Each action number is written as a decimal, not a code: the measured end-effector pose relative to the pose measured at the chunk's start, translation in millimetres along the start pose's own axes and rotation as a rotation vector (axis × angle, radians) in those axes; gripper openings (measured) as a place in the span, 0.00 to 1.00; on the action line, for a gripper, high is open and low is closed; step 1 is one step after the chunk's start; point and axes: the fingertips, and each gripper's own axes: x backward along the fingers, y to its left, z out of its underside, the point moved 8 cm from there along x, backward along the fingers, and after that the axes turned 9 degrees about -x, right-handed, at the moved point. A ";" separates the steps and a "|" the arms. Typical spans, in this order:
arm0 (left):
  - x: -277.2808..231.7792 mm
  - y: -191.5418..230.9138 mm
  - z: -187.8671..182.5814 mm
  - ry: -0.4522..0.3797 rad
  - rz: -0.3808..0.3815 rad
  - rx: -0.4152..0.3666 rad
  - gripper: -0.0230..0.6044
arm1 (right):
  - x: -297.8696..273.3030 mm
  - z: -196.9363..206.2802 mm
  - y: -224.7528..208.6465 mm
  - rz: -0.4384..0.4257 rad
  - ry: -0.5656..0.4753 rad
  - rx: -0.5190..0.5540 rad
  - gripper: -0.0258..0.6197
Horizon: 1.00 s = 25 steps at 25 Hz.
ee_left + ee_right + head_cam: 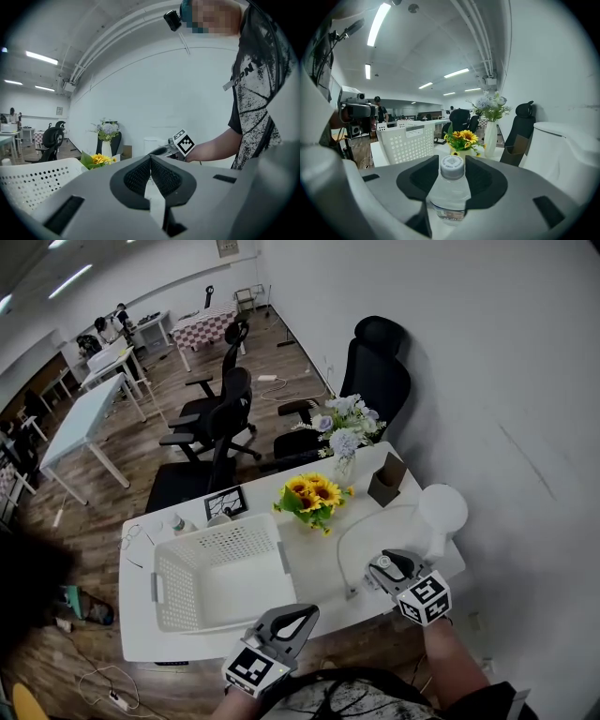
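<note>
My right gripper (452,161) is shut on a clear water bottle (450,192) with a white cap, which stands upright between the jaws. In the head view this right gripper (382,565) hovers over the table's front right, near a thin white cable (349,540). The left gripper (150,159) is shut with its pads touching and nothing between them. It sits at the table's front edge as the left gripper (302,613), just in front of a white perforated basket (178,601). The left gripper view also shows the right gripper's marker cube (184,142) and the person's arm.
A white table (309,568) carries the basket, a sunflower bunch (314,495), a white vase of pale flowers (345,465), a brown box (386,479) and a white round-topped cylinder (441,512). Black office chairs (220,423) stand behind it. The wall runs along the right.
</note>
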 end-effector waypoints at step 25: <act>-20.8 2.1 -9.8 -0.070 0.069 -0.017 0.05 | 69.1 -37.1 71.4 -0.095 -0.154 0.080 0.10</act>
